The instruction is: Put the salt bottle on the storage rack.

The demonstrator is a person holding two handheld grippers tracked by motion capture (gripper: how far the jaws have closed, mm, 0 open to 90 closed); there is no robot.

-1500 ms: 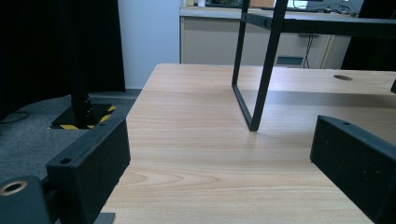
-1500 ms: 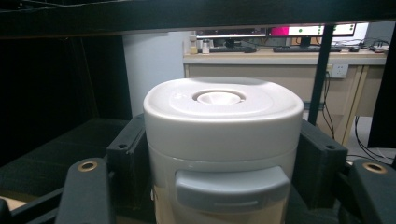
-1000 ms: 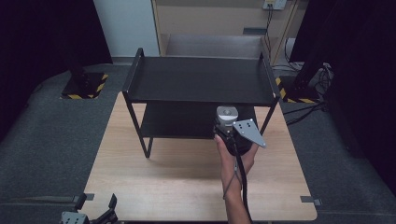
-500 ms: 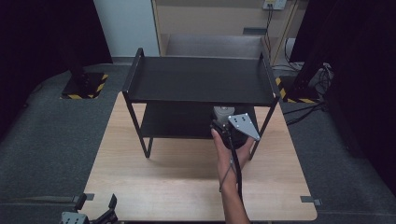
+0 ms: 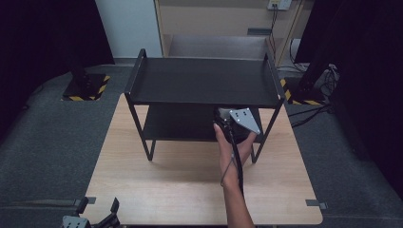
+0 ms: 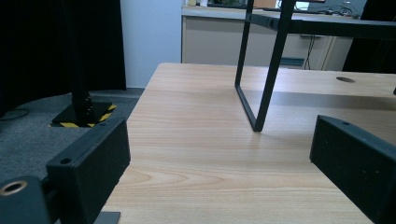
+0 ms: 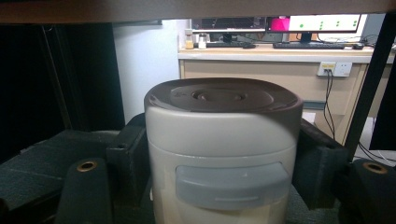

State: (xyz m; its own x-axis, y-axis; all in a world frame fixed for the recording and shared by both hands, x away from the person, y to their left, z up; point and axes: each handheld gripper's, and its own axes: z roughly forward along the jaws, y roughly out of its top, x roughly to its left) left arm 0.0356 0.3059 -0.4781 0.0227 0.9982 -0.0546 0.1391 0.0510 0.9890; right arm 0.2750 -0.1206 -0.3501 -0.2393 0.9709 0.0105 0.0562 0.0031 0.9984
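The right hand (image 5: 234, 151) reaches forward, its right gripper (image 7: 219, 144) under the rack's (image 5: 204, 80) top shelf, jaws clamped on a jar (image 7: 222, 149). The left gripper (image 6: 219, 154) rests near the rack's front-left leg, jaws apart.

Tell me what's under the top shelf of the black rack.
The right gripper reaches under the top shelf, its fingers clamping a cream container above the lower shelf. The top shelf covers the container from above.
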